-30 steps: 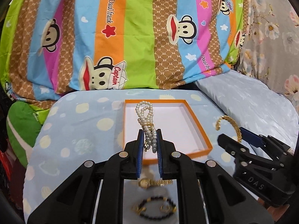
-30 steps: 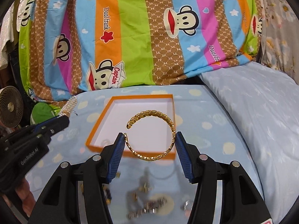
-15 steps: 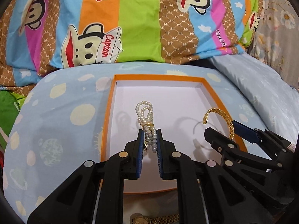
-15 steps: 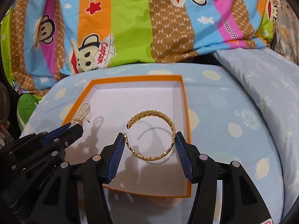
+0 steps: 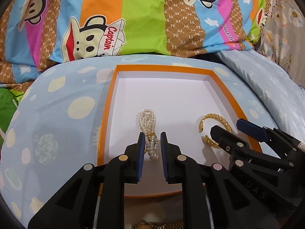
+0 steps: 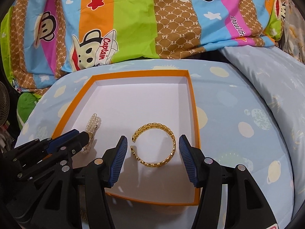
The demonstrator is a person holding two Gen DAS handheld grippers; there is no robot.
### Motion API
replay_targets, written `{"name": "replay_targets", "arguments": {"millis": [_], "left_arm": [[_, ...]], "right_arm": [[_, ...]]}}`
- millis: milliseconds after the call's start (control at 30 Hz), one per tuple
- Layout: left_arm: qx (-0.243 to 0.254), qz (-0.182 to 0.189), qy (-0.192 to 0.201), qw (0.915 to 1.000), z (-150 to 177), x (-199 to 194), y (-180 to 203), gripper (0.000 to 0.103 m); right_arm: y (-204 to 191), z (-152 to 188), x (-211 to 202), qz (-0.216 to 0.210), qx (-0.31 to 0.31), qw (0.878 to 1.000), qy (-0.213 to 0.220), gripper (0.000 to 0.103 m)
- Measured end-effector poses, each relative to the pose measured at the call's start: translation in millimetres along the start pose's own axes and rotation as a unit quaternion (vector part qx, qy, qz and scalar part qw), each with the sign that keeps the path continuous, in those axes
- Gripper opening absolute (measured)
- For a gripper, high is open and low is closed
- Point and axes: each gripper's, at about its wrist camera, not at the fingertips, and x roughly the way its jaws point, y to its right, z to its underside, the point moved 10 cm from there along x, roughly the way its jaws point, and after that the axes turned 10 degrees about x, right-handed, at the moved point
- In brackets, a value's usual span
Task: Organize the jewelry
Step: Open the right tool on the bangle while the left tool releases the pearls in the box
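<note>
An orange-rimmed box (image 5: pixel 106 114) with a white floor lies on a pale blue spotted cushion. A pearl bracelet (image 5: pixel 147 120) rests on the box floor. My left gripper (image 5: pixel 152 143) straddles its near end; the jaws are opening and a thin gap shows beside the pearls. A gold open bangle (image 6: pixel 154 125) lies flat on the floor to the right of the pearl bracelet (image 6: pixel 94 122). My right gripper (image 6: pixel 152 143) stands open around it, with its pads a little clear on both sides. The left wrist view shows that gripper (image 5: pixel 226 126) over the bangle (image 5: pixel 211 116).
A gold watch (image 5: pixel 158 225) lies on the cushion just in front of the box. A striped monkey-print quilt (image 5: pixel 133 19) rises behind it. A pale blue pillow (image 6: pixel 266 76) borders the right side. A fan (image 6: pixel 3 105) stands at the far left.
Both grippers came forward and down into the box with their pieces. The pearls and the bangle now rest on the box floor, and the pads have come off them.
</note>
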Motion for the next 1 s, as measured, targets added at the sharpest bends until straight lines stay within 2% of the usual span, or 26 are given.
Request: {"name": "replay_targets", "arguments": {"millis": [567,867,900,1000], "left_arm": [[0.001,-0.007,-0.01,0.9999,30.8,-17.8,1.8,0.016],[-0.003,-0.006,-0.008,0.9999,41.2,-30.3,5.0,0.016],[-0.006,-0.005,-0.006,0.9999,41.9,-33.6,4.8,0.018],[-0.019,-0.005,0.015,0.9997,43.4,-57.7,0.9,0.036]], "right_arm": [[4.8,32.6,-18.5,0.021,-0.017,1.0,-0.006,0.052],[7.7,41.9,-34.9,0.016,-0.005,1.0,-0.001,0.052],[9.6,40.9,-43.8,0.011,0.003,1.0,0.009,0.052],[18.0,40.8,-76.5,0.01,0.014,0.999,0.044,0.054]]}}
